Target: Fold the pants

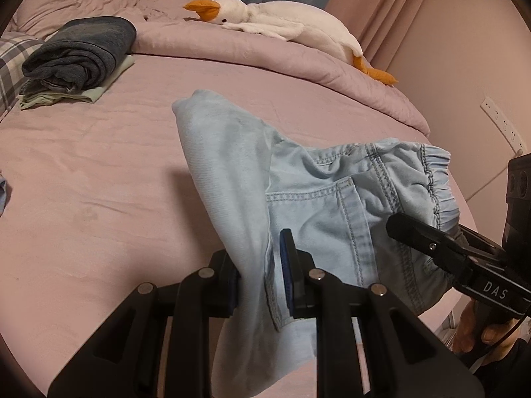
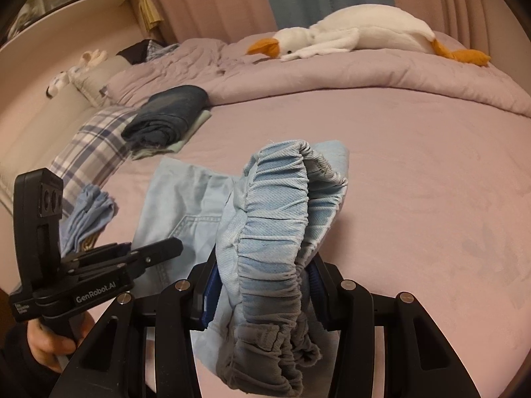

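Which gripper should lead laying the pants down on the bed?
Probably left. The left gripper pinches the light blue pants on flat leg fabric, with open bed ahead. The right gripper is clamped on the bunched elastic waistband.

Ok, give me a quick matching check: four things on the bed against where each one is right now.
Things:
1. waistband
2. pants leg
3. toy goose
4. dark folded clothes

Places:
A. on a pale green folded piece, far left
B. in the left gripper
C. on the bunched quilt at the back
D. in the right gripper

Pairs: 1-D, 2-B, 3-C, 4-A
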Tool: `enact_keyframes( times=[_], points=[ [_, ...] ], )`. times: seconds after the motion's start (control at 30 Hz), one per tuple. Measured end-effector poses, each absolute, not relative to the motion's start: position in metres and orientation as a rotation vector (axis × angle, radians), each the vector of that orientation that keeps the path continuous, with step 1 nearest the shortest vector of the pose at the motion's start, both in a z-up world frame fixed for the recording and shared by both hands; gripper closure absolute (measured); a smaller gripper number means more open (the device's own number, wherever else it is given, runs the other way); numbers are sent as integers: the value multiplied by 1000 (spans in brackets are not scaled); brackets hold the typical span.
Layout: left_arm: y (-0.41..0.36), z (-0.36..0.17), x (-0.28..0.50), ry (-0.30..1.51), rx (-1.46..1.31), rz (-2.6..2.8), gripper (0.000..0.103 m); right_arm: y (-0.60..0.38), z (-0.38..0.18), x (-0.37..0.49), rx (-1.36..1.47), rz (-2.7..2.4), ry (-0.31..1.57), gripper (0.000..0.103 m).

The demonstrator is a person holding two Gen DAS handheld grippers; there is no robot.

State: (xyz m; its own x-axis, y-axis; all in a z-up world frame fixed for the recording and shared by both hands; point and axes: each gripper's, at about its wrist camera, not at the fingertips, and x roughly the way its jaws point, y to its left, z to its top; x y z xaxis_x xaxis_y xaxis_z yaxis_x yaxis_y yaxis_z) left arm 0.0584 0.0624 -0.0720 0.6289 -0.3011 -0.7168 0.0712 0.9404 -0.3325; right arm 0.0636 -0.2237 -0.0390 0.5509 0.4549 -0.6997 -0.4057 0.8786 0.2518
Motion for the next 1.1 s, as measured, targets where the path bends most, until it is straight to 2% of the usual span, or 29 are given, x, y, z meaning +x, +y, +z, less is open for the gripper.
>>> enact_keyframes(
  times=[1.1],
  points=[
    [97,-55,99,821,-267,-217,84,-186,-23,93,52,546,796,55]
  ],
)
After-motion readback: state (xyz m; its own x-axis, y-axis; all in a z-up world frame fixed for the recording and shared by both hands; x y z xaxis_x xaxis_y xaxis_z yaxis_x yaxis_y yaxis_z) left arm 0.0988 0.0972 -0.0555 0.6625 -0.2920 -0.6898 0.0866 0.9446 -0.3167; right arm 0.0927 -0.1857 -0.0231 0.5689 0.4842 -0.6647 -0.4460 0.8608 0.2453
